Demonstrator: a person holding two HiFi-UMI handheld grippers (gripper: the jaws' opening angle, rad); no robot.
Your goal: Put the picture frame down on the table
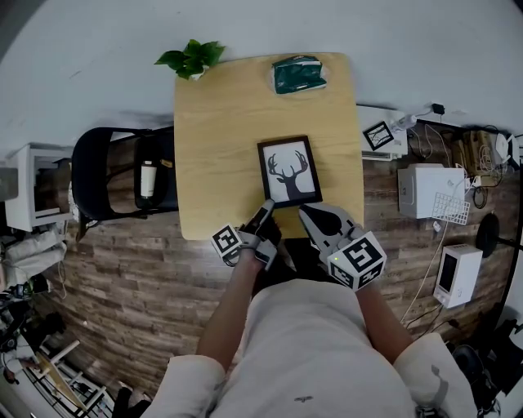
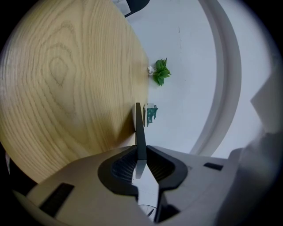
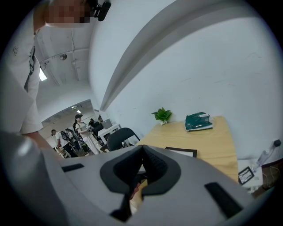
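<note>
The picture frame [image 1: 289, 171], a dark-bordered print of antlers, lies on the wooden table [image 1: 216, 122] with its lower edge just inside the table's near edge. The left gripper [image 1: 265, 211] has the frame's near-left corner pinched between its jaws. In the left gripper view the frame [image 2: 140, 126] runs edge-on straight out from the narrow gap between the ribbed pads [image 2: 124, 165]. Whether that held corner rests on the wood cannot be told. The right gripper [image 1: 307, 214] hovers just beside the frame's near-right corner, and its own view shows its jaws brought together with nothing between them. Bare wood lies on both sides of the frame, wider on the left, and a long clear stretch runs beyond its far edge. A dark green bundle [image 1: 299, 73] sits at the far edge of the table, and a small potted plant [image 1: 192, 57] sits at the far-left corner, both well apart from the frame. The table's far side meets a white wall [image 1: 261, 24]. A black chair [image 1: 106, 171] stands against the table's left edge, and white boxes [image 1: 421, 192] stand on the floor off its right edge.
</note>
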